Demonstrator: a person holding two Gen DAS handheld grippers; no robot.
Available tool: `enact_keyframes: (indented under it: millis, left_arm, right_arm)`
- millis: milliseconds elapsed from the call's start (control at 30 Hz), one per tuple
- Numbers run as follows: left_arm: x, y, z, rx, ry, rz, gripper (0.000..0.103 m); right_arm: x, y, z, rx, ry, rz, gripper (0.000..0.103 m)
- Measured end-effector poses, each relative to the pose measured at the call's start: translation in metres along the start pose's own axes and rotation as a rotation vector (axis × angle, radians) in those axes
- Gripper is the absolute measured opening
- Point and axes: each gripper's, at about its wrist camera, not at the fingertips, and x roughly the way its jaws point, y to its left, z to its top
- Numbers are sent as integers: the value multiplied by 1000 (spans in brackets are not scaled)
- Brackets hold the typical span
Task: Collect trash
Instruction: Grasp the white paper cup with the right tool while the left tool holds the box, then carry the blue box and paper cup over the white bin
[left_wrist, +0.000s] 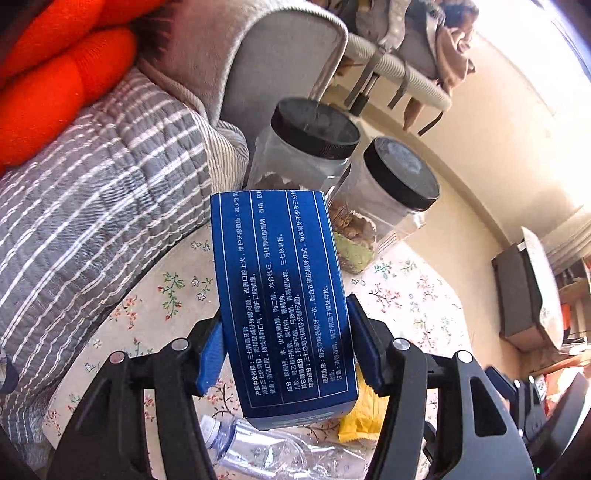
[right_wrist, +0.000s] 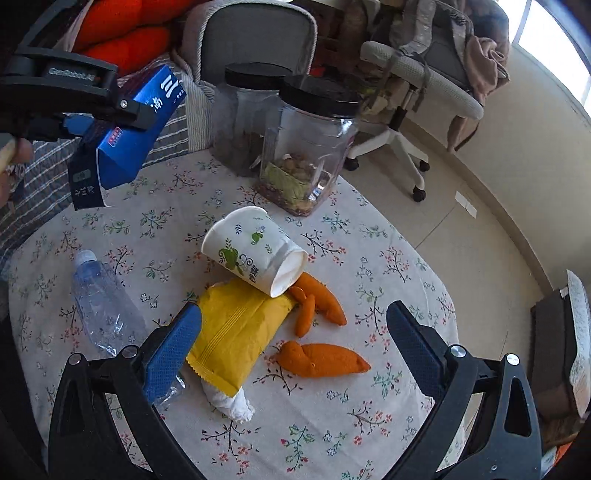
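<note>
Left wrist view: my left gripper (left_wrist: 286, 354) has its jaws clamped on the blue printed cardboard box (left_wrist: 282, 295), lifted off the floral-clothed bench (left_wrist: 155, 295).

Right wrist view: my right gripper (right_wrist: 291, 350) has its jaws apart above the crumpled yellow plastic wrapper (right_wrist: 236, 328); I judge the next move is lowering onto it.

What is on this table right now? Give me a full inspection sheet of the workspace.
Surface: round table with a flowered cloth.
Job's things: blue box held up off the table; plastic bottle lying flat; paper cup tipped on its side, resting on the yellow packet; white wad at the packet's near end.
Clutter: two black-lidded jars at the far edge; three orange stuffed pieces beside the packet.
Grippers: left claw shut on the blue box; right claw open above the yellow packet, holding nothing.
Cables: nothing seen.
Surroundings: grey chair, striped blanket, office chair.
</note>
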Motion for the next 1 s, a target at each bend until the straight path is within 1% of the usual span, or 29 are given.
enact_keyframes:
  millis: [33, 100, 167, 200, 267, 367, 400, 433, 467, 500, 533, 600, 767, 833, 900, 967, 1000]
  left_arm:
    - [-11, 5, -4, -9, -18, -7, 59]
    - [-21, 7, 0, -17, -30, -22, 59]
    - [-29, 9, 4, -10, -50, -36, 59]
    - [-32, 8, 6, 0, -64, -31, 59]
    - [-31, 6, 9, 17, -76, -28, 59]
    - [-22, 14, 15, 7, -47, -62, 59]
    - [-18, 15, 21, 2, -43, -64, 59]
    - [-16, 18, 23, -2, -43, -61, 59]
    - [-16, 20, 26, -9, -46, -61, 59]
    - [-15, 23, 29, -15, -48, -64, 59]
    - [-15, 25, 31, -22, -51, -69, 59]
    - [-17, 31, 33, -38, -54, -80, 59]
    - [-16, 40, 35, -75, -37, -109, 59]
    - [-16, 39, 35, -73, -27, -118, 59]
    - [-13, 36, 34, -67, -12, -126, 59]
    - [-10, 32, 31, -60, 6, -123, 59]
    - [-8, 30, 30, -57, 16, -122, 59]
  right_arm:
    - [8, 6, 8, -50, 20, -9, 96]
    - [23, 16, 20, -141, 55, -33, 96]
    - [41, 23, 28, -206, 97, -45, 96]
    - [50, 26, 30, -232, 119, -51, 96]
    - [69, 29, 30, -276, 165, -56, 96]
    - [91, 31, 28, -320, 228, -55, 96]
    - [95, 32, 29, -319, 239, -47, 94]
    - [99, 30, 32, -301, 252, -18, 89]
    - [101, 26, 34, -257, 277, 41, 68]
    - [103, 19, 37, -186, 302, 116, 57]
    - [102, 13, 39, -122, 305, 165, 57]
    - [97, 4, 40, -68, 303, 185, 57]
    - [76, -28, 34, 168, 334, 245, 56]
    - [65, -38, 31, 246, 365, 247, 56]
    - [56, -50, 24, 364, 423, 233, 56]
    - [48, -60, 13, 528, 470, 278, 56]
    - [44, -63, 8, 589, 483, 297, 56]
